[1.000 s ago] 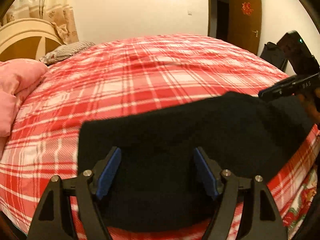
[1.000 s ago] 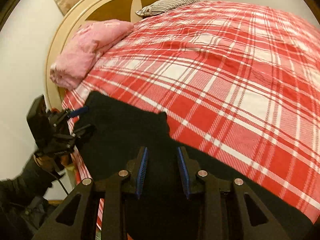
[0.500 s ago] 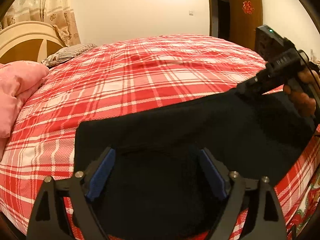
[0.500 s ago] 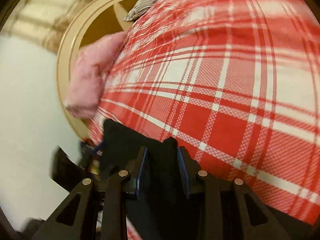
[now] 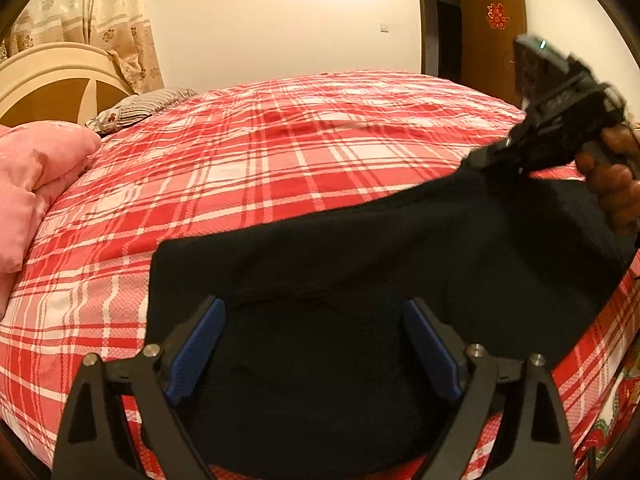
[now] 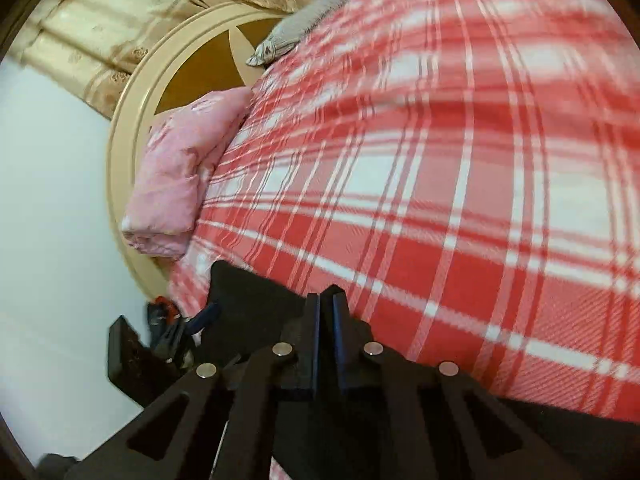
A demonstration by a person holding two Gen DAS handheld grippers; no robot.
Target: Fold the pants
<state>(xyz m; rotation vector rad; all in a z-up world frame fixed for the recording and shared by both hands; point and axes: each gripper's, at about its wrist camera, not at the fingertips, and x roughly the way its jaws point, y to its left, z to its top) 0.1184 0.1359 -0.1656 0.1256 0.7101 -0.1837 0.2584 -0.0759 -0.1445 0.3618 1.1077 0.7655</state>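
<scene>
Pants [image 5: 360,280] of black soft cloth lie spread on the near edge of the bed with the red and white checked cover [image 5: 280,168], and in the left wrist view they fill the lower half from about 8 o'clock to 3 o'clock. The left gripper [image 5: 316,344] hangs just above the cloth with its jaws wide apart; the two blue pads [image 5: 196,348] stand on each side of a dark stretch of fabric and hold nothing. At 2 o'clock in this view the right gripper [image 5: 486,158] is seen from outside, somewhat blurred, with a corner of the pants raised off the cover at its tip. The right wrist view shows its jaws nearly closed, with only a thin gap, and black cloth [image 6: 256,316] pinched between them [image 6: 325,312]. The left gripper [image 6: 192,324] appears there at 8 o'clock, small and beside the far edge of the pants. A folded pink quilt [image 6: 176,176] lies at 10 o'clock against the round cream and brown headboard [image 6: 132,120], and a grey striped pillow [image 5: 136,108] rests further along, near the beige patterned curtain [image 5: 100,12]. A brown wooden door [image 5: 492,32] stands at 1 o'clock in the left wrist view.
</scene>
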